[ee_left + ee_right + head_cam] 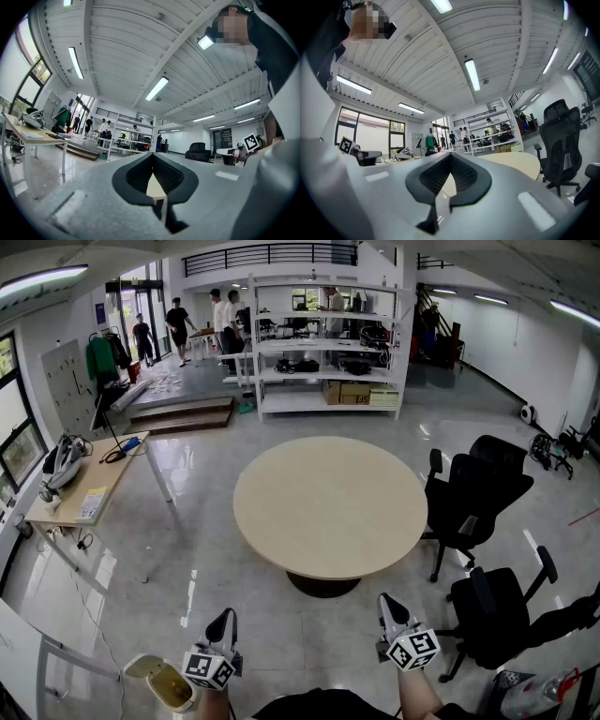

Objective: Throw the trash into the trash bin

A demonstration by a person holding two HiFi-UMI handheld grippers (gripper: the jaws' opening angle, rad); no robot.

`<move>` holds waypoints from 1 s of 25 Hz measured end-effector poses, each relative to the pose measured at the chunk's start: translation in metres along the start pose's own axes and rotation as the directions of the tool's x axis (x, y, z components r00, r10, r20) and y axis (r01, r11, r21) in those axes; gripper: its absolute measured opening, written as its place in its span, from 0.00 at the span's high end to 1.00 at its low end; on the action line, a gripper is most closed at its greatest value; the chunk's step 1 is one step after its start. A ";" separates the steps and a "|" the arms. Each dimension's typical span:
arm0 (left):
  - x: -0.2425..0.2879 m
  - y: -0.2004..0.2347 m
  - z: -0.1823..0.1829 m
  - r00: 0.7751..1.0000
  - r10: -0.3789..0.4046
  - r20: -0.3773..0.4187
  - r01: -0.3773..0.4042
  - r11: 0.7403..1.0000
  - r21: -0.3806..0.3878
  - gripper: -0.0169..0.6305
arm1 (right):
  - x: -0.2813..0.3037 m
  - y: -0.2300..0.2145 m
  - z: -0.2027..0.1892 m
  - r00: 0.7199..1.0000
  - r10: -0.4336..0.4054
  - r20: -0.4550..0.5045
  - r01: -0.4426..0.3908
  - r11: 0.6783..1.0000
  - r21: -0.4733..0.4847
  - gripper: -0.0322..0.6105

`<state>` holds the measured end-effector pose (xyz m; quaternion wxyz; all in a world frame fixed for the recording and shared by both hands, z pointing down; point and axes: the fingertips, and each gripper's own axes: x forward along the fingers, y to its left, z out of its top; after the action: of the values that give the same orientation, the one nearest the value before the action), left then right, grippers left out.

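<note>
Left gripper [224,622], right gripper [387,606] held together, empty. No trash seen on table [328,507]; trash to be found. Trash bin [142,668] lower left.

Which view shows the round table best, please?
The head view: it looks down on the whole round table. The right gripper view catches its top edge-on; the left gripper view shows only a pale sliver.

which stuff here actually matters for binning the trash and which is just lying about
For the job:
- trash bin, on the floor beside the left tongs
- right tongs; both tongs shut, holding nothing
- no trash in view

Just about:
- round table
- office chairs
- desk
- shelving
</note>
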<state>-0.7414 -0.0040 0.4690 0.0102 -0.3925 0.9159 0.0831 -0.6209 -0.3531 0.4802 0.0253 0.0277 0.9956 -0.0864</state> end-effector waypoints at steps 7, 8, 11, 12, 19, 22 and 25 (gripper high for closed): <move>-0.002 0.009 0.008 1.000 0.029 0.007 -0.029 0.999 0.023 0.97 | 0.014 -0.002 0.006 1.000 0.019 0.021 -0.020 1.000 0.013 0.95; -0.004 0.010 0.010 0.999 0.035 0.009 -0.035 0.999 0.023 0.97 | 0.015 -0.001 0.006 0.999 0.024 0.023 -0.025 1.000 0.015 0.95; -0.005 0.007 0.011 0.999 0.041 0.011 -0.041 0.999 0.020 0.97 | 0.017 0.000 0.006 0.999 0.033 0.022 -0.034 0.999 0.017 0.95; -0.004 0.005 0.010 0.999 0.039 0.008 -0.039 0.999 0.019 0.97 | 0.016 -0.001 0.005 0.999 0.035 0.020 -0.035 0.999 0.021 0.95; 0.024 -0.031 0.007 1.000 -0.018 -0.004 0.018 1.000 -0.003 0.97 | -0.013 -0.035 0.009 0.999 -0.006 0.052 0.001 0.996 0.085 0.94; 0.040 -0.051 0.001 0.998 -0.062 0.000 0.062 0.998 -0.009 0.97 | -0.032 -0.059 0.011 0.997 -0.054 0.052 0.051 0.997 0.062 0.94; 0.060 -0.070 -0.006 0.994 -0.110 -0.001 0.110 0.994 -0.012 0.97 | -0.050 -0.082 0.017 0.993 -0.102 0.060 0.099 0.994 0.041 0.94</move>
<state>-0.7317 -0.0956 0.4598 0.0117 -0.4425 0.8924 0.0874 -0.5751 -0.4394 0.4807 0.0513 -0.0246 0.9926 -0.1075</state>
